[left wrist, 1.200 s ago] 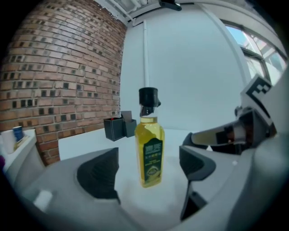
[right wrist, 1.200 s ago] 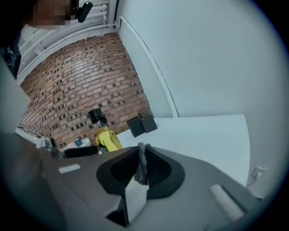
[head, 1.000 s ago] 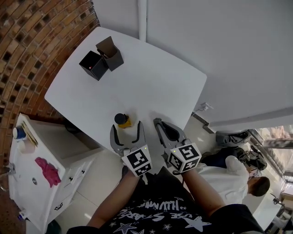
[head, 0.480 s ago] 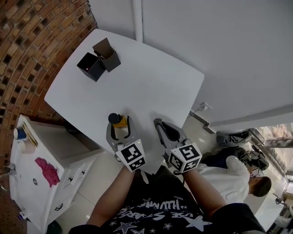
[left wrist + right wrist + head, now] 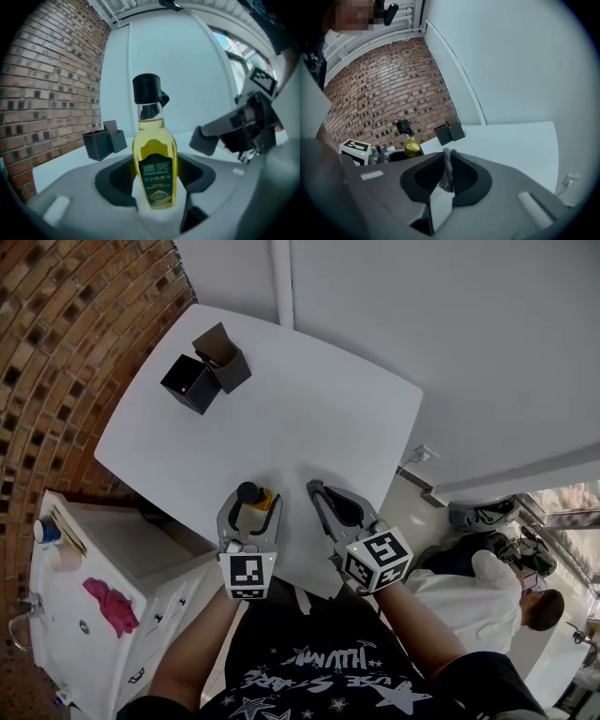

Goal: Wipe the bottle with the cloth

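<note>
Closest to me, I am holding the left gripper (image 5: 250, 514) with its fingers, which have just been closing, now clamping the lower body of the bottle (image 5: 153, 164). The bottle is standing upright between them, black cap on top and yellow liquid inside, over the near edge of the white surface (image 5: 309, 399). I cannot tell whether its base is resting there or is slightly lifted.

Just beside it, I am keeping the right gripper (image 5: 319, 495) with its fingers pressed together on a thin grey cloth (image 5: 448, 172), which is hanging in a narrow fold between them. From the right gripper view the bottle is showing off to the left, apart from the cloth, so nothing is touching yet.

Farther back, two dark boxes (image 5: 206, 367) are sitting at the far corner of the surface, well apart from the work.

As I am judging it, both pick-ups are done: bottle secured, cloth in hand. The wiping itself is not yet begun. What is left is bringing the cloth against the glass and rubbing it over the body.
</note>
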### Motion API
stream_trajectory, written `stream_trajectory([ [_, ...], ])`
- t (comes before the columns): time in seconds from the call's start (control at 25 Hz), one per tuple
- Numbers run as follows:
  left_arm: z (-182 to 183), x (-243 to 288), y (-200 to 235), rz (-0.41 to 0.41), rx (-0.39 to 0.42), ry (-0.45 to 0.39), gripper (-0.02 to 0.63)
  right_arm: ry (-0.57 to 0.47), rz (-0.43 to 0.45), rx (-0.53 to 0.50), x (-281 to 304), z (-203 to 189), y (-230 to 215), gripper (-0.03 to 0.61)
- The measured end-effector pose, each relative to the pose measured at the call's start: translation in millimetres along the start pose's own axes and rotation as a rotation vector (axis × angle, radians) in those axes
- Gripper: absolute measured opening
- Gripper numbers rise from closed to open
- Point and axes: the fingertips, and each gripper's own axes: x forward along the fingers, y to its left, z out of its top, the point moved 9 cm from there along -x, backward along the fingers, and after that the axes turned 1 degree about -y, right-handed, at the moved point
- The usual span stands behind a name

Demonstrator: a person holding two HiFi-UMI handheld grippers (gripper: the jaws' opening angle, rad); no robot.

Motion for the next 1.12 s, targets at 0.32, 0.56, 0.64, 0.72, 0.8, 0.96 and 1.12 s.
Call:
stream_trajectory([
  [0.32, 0, -3, 23, -0.381, 0.101, -0.013, 0.256, -0.017, -0.014, 0.027, 22, 1, 32, 0.041],
  [0.56, 1, 0, 32, -0.566, 0.145, -0.021, 0.255, -0.055, -0.059, 0.048, 30, 6, 47, 0.041],
  [0.64, 0, 3, 36, -0.632, 0.159, -0.028, 0.253, -0.064, -0.08, 0.058, 30, 6, 48, 0.041],
  [0.72, 0, 5, 40, -0.697, 0.175, -0.032, 0.253, -0.068, -0.097, 0.06, 31, 7, 50, 0.041],
  [0.8, 2, 8, 42, -0.755, 0.186, -0.035, 0.252, -0.07, -0.114, 0.061, 30, 6, 52, 0.041],
  [0.96, 7, 13, 43, -0.842, 0.207, -0.043, 0.25, -0.08, -0.159, 0.07, 29, 3, 55, 0.041],
  [1.12, 8, 12, 42, -0.837, 0.232, -0.04, 0.254, -0.085, -0.185, 0.069, 29, 2, 61, 0.041],
])
